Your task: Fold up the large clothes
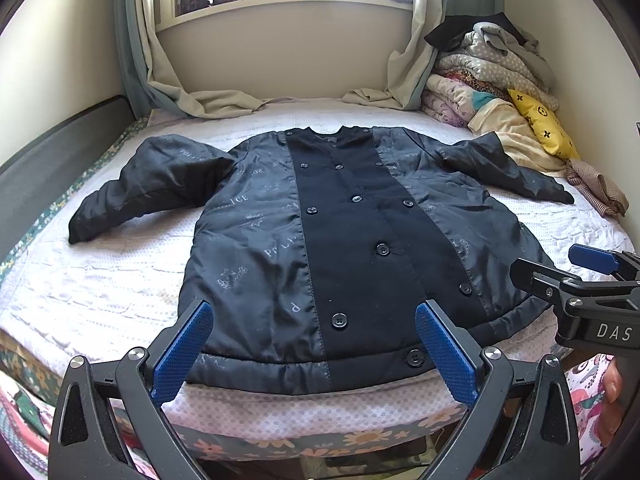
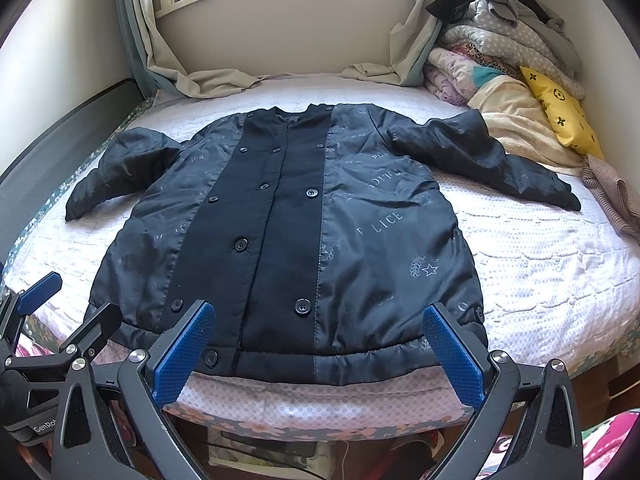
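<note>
A dark navy jacket (image 1: 340, 220) (image 2: 288, 220) lies flat on the bed, buttoned, with a black centre panel and a shiny lining printed "POLICE". Its collar points to the window, its hem runs along the near bed edge, and both sleeves are spread out sideways. My left gripper (image 1: 316, 344) hovers open just above the hem, nothing between its blue pads (image 1: 184, 356). My right gripper (image 2: 318, 344) is open over the hem too and holds nothing. Each gripper shows in the other's view, the right gripper (image 1: 560, 268) by the hem's right corner and the left gripper (image 2: 70, 306) by its left corner.
A white quilted cover (image 1: 100, 280) tops the bed. Folded blankets and clothes (image 1: 492, 76) are stacked at the far right with a yellow pillow (image 1: 540, 124) and a brown checked cloth (image 1: 596, 188). Curtains (image 1: 208, 100) drape onto the far edge. A dark bed frame (image 1: 60, 148) borders the left.
</note>
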A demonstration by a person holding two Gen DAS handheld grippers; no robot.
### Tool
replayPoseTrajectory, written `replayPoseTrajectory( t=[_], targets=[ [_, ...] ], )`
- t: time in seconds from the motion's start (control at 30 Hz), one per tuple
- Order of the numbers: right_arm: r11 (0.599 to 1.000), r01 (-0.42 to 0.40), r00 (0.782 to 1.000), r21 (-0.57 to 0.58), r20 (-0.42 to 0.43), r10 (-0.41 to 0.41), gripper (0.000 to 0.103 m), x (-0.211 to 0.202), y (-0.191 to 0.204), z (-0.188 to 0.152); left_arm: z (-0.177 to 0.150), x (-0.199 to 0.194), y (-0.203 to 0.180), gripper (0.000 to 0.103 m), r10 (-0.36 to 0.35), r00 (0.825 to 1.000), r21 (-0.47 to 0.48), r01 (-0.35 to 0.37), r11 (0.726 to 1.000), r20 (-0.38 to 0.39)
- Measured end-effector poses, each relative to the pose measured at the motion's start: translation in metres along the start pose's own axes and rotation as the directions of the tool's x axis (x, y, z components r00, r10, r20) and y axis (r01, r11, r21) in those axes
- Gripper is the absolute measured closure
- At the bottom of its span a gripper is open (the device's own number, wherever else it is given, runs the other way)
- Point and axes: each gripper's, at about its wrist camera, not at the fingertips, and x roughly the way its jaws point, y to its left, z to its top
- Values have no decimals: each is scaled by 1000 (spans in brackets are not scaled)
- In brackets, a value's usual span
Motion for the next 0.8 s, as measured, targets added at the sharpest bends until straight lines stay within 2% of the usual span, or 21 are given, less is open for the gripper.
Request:
replayPoseTrajectory(
  t=[0.8],
  targets=[
    [1000,0,1000,2,3,0,0,-1,-1,0,-1,0,0,1,-2,1000,-2,2,1000,1]
  ],
)
